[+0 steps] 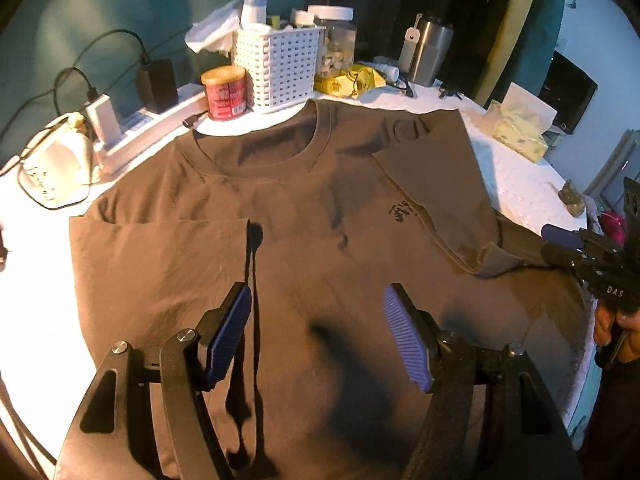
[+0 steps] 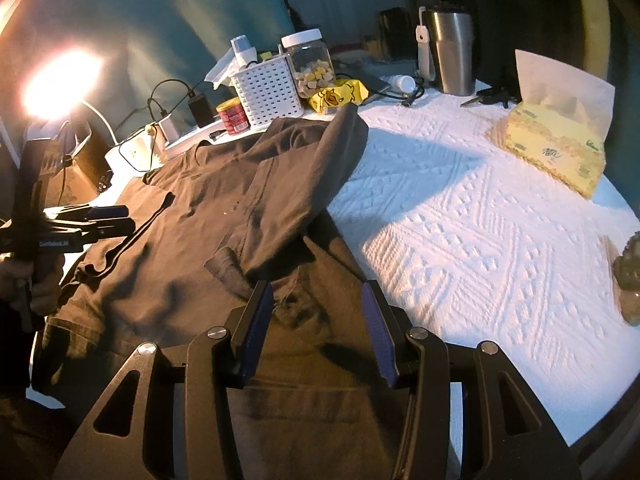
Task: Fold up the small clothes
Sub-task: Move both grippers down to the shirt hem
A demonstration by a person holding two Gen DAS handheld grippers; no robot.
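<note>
Brown cotton T-shirt [image 1: 304, 208] looks light, limp and crease-prone, best pinched at the hem or folded sleeve edge at frame right, while both the left hand-held gripper [image 1: 316, 332] and right hand-held gripper [image 2: 318, 332] hang released, grasping nothing.

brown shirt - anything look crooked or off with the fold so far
The brown shirt is folded unevenly: one sleeve lies flat and square, while the other sleeve slants in diagonally and bunches into a wrinkled ridge.

Wall [image 2: 168, 12]: teal, far side.
Lamp [image 2: 60, 80]: glaring, far left.
Tabletop [image 2: 460, 208]: round, white embossed cover.
Clutter: white basket [image 1: 280, 68], steel tumbler [image 2: 450, 52], tissue box [image 2: 556, 148] along the far edge.
</note>
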